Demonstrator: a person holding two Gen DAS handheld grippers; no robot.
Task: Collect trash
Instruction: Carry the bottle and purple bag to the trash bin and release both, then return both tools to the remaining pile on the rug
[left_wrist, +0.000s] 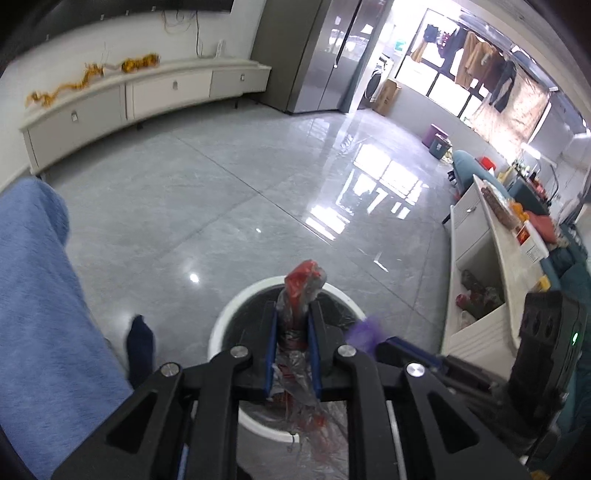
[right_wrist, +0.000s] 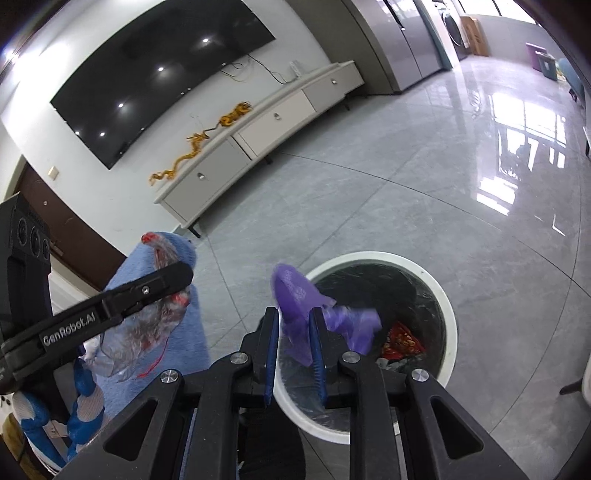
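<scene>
My left gripper is shut on a crumpled clear and red plastic wrapper, held above the round white trash bin. The same wrapper and the left gripper show at the left of the right wrist view. My right gripper is shut on a crumpled purple plastic bag, held over the near rim of the bin. The bin has a dark liner and holds a red packet. The purple bag shows blurred in the left wrist view.
Grey glossy tiled floor all around. A white TV cabinet stands along the far wall under a TV. A white table with an open drawer of clutter is at right. My blue-clad leg is at left.
</scene>
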